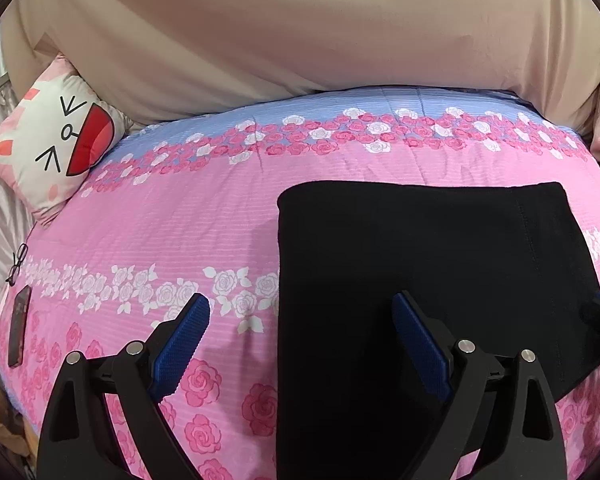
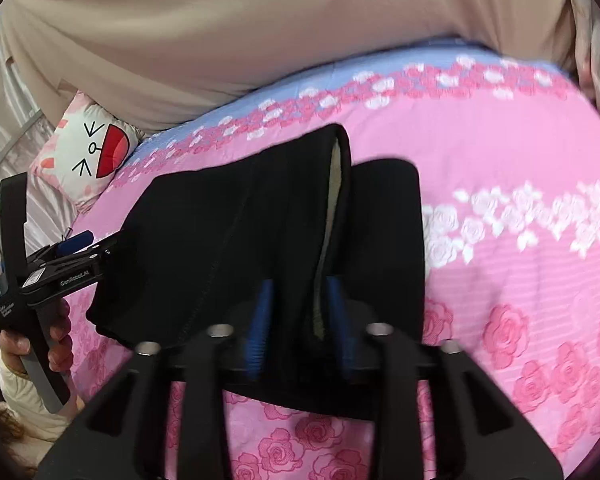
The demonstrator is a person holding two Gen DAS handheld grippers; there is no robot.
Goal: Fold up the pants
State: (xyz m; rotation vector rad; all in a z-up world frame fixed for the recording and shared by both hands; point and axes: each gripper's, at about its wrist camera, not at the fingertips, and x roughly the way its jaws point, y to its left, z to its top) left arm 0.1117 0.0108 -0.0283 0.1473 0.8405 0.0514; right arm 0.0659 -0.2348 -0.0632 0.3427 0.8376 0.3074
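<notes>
Where the black pants [image 1: 420,272] lie folded on the pink rose-print bedspread [image 1: 160,240], your left gripper [image 1: 300,344] hangs over their left edge with its jaws spread wide: one blue pad over bare bedspread, the other over the dark cloth, nothing pinched. In the left wrist view that edge runs straight toward you, and the far fold is a clean line parallel to the blue flowered band.

Your right gripper [image 2: 300,320] has its blue pads set narrow with a raised ridge of the pants' fabric between them; the picture is blurred there, so you cannot tell whether the pads press on it. A pale lining shows along that lifted fold.

Open bedspread stretches to the left of the pants and beyond their far edge, and to the right of them in the right wrist view.

At the far left corner a cat-face cushion [image 1: 56,140] leans against the beige drape [image 1: 300,40] that closes off the back of the bed. Along the bed's left rim lie a pair of glasses [image 1: 18,260] and a dark phone [image 1: 19,324], well apart from the pants.

Your left hand [image 2: 56,336] holds its gripper's handle just beside the pants' left corner.
</notes>
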